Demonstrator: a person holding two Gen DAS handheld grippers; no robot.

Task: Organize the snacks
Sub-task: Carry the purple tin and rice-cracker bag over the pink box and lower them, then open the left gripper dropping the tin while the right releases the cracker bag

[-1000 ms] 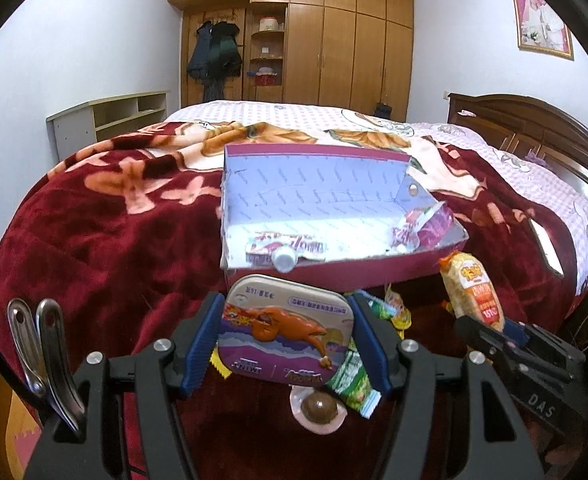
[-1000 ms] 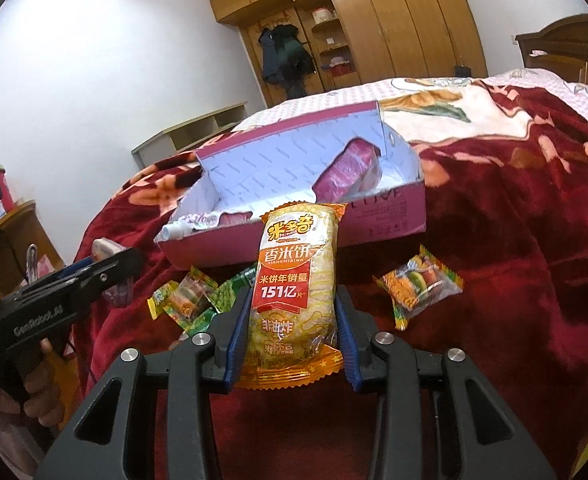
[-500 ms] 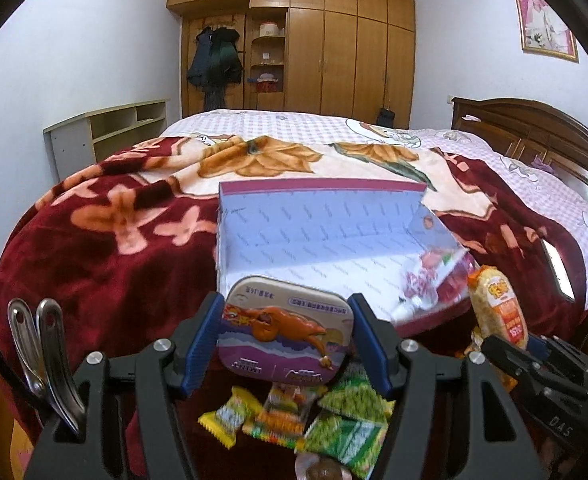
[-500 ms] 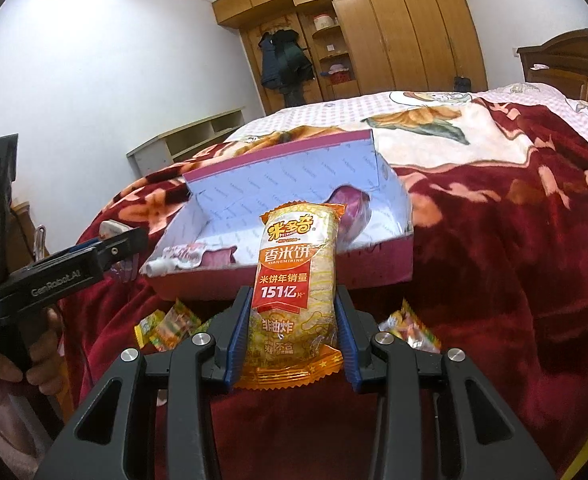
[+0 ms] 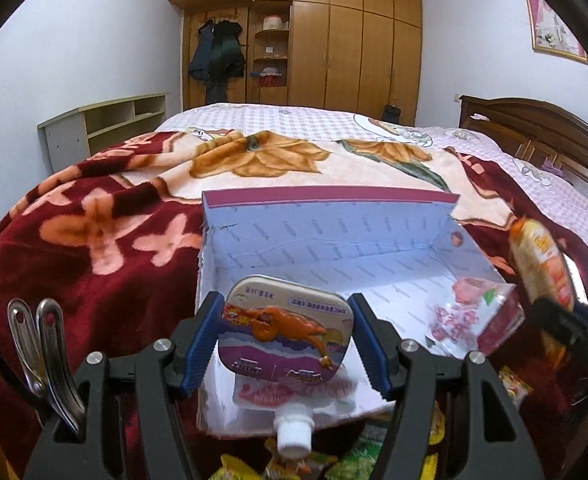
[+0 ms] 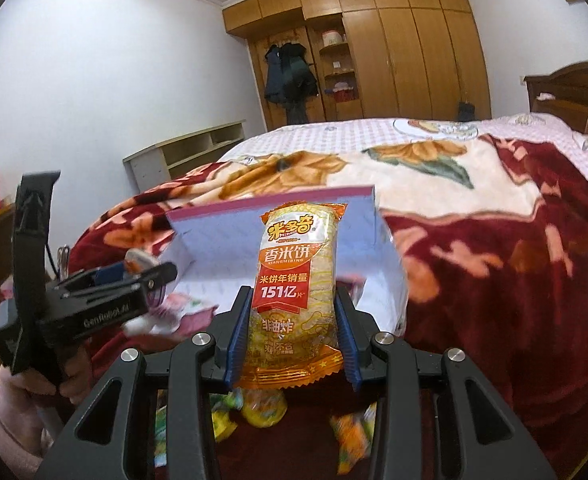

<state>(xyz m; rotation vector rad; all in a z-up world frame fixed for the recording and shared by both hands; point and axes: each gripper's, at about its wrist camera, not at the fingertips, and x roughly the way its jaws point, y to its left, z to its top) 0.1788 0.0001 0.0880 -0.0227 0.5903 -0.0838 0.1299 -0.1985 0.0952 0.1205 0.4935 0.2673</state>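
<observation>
free: we see the box (image 5: 333, 256) open on top, its floor middle bare | blocked: pouch (image 5: 294, 396) at near edge; pink packet (image 5: 469, 304) in right corner

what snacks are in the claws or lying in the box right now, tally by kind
tin: 1
rice cracker pack: 1
spouted pouch: 1
pink clear packet: 1
total: 4

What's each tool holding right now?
Left tool: closed on the mint tin.
Right tool: closed on the rice cracker packet.
</observation>
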